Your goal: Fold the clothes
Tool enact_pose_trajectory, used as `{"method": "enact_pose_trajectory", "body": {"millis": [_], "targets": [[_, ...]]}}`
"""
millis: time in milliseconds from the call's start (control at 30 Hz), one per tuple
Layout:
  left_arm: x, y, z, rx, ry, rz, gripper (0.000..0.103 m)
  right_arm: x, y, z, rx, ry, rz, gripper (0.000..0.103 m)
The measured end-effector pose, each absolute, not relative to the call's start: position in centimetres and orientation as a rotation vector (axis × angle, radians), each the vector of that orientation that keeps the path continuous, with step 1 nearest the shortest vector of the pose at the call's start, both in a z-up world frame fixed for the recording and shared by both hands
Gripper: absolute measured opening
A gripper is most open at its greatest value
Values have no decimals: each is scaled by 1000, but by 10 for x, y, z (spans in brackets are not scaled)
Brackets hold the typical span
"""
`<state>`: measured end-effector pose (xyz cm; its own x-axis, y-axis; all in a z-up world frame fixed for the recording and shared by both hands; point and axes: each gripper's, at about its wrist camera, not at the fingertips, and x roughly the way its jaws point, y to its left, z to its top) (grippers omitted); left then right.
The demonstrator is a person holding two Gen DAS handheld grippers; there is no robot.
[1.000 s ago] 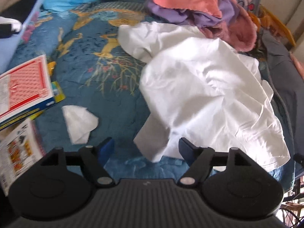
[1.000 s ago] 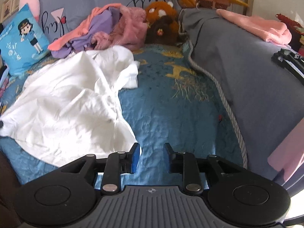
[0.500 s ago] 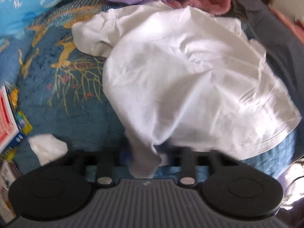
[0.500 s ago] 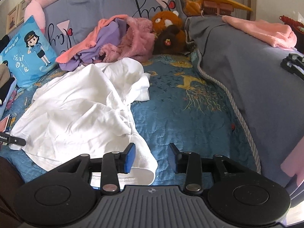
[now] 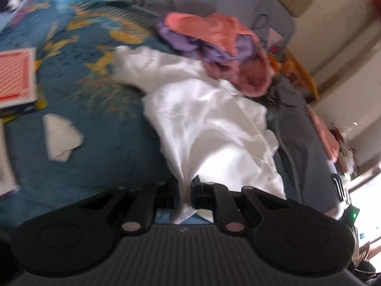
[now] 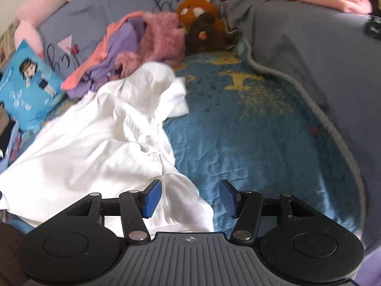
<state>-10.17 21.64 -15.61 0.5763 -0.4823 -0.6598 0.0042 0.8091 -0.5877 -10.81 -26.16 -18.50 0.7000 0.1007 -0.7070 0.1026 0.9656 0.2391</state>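
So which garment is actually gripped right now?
The white shirt: the left gripper pinches its bunched edge. The pink and purple clothes lie untouched behind.

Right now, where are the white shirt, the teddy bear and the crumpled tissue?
white shirt (image 5: pixel 214 124), left wrist view, its middle.
teddy bear (image 6: pixel 202 23), right wrist view, its body.
crumpled tissue (image 5: pixel 60 138), left wrist view, its centre.
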Motion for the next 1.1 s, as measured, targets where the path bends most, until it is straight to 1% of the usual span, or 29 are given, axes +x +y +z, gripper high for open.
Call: {"method": "enact_pose_trajectory", "body": {"millis": [33,67,100,267,333,400,500,567,633,667,700,767,800,833,900,967,1033,1067,1100], "targets": [[-103,220,-159,-592,932,-288,10,-107,-257,-188,253,809,14,24],[-105,223,-161,-603,942,-274,10,-106,-254,-189,239,826,32,10],[-106,224,-162,-602,950,-264,10,-107,-252,-189,245,837,53,4],[-115,224,-158,-576,937,-244,10,-126,-254,-173,290,831,170,3],[-124,228,-154,-597,914,-230,10,-132,-251,-167,270,847,240,3],[-132,237,-154,-619,896,-189,11,-133,-244,-172,181,896,267,4],[-131,254,-165,-677,941,-111,11,-130,-240,-180,105,941,225,11],[-129,258,-171,-700,976,-72,11,-128,-251,-172,193,887,214,14],[-128,254,-170,-664,980,-62,11,-120,-264,-162,294,797,213,37],[-127,249,-169,-634,983,-57,12,-113,-267,-158,306,763,204,41],[-126,246,-167,-611,987,-50,15,-103,-269,-157,295,739,181,43],[-127,241,-164,-576,995,-32,19,-78,-270,-157,248,702,119,43],[-129,241,-162,-563,996,-23,28,-63,-274,-160,258,695,92,43],[-132,243,-159,-552,990,-14,33,-47,-278,-164,287,694,68,43],[-142,246,-150,-524,962,-3,46,-18,-290,-179,417,726,48,42],[-152,251,-139,-494,934,15,51,8,-301,-196,570,764,33,40],[-158,254,-130,-479,911,21,54,17,-304,-213,726,785,15,25],[-161,255,-126,-474,900,20,58,18,-303,-218,776,786,9,10],[-162,255,-121,-468,891,16,61,20,-301,-222,813,782,4,3]]}}
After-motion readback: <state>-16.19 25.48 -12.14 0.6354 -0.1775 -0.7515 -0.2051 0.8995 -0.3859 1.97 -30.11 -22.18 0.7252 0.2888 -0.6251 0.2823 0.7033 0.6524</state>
